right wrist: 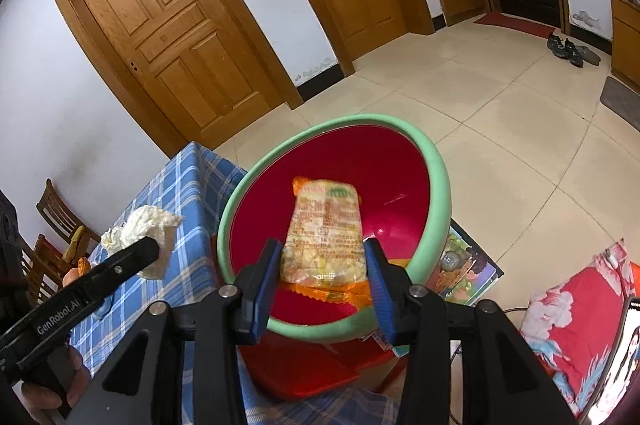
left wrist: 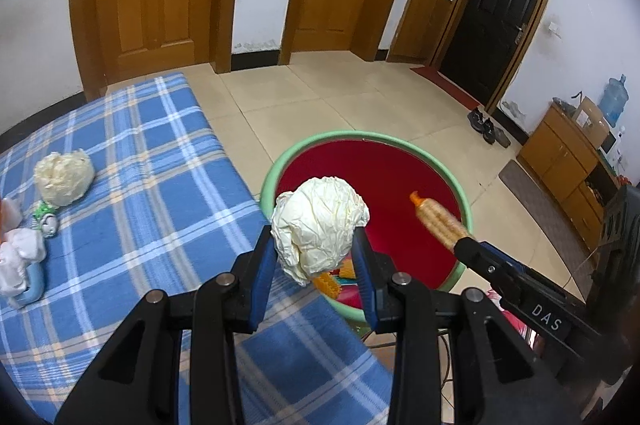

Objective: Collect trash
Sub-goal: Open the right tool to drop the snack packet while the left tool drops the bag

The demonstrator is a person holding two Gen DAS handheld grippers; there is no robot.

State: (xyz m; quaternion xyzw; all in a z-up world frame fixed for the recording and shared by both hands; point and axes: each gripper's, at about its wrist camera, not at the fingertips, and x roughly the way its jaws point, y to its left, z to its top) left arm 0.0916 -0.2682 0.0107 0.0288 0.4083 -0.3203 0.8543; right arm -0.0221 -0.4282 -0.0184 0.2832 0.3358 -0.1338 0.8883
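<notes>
- Two hand-held grippers over one green-rimmed red basin, marked "DAS" and "GenRobot.AI".
- Left hand-held gripper: clamped on a crumpled paper ball.
- Right hand-held gripper: pinching one printed snack packet, text unreadable.
- One more paper ball on the checked worktop.

Paper ball and packet hang above basin, seemingly beside table.
</notes>
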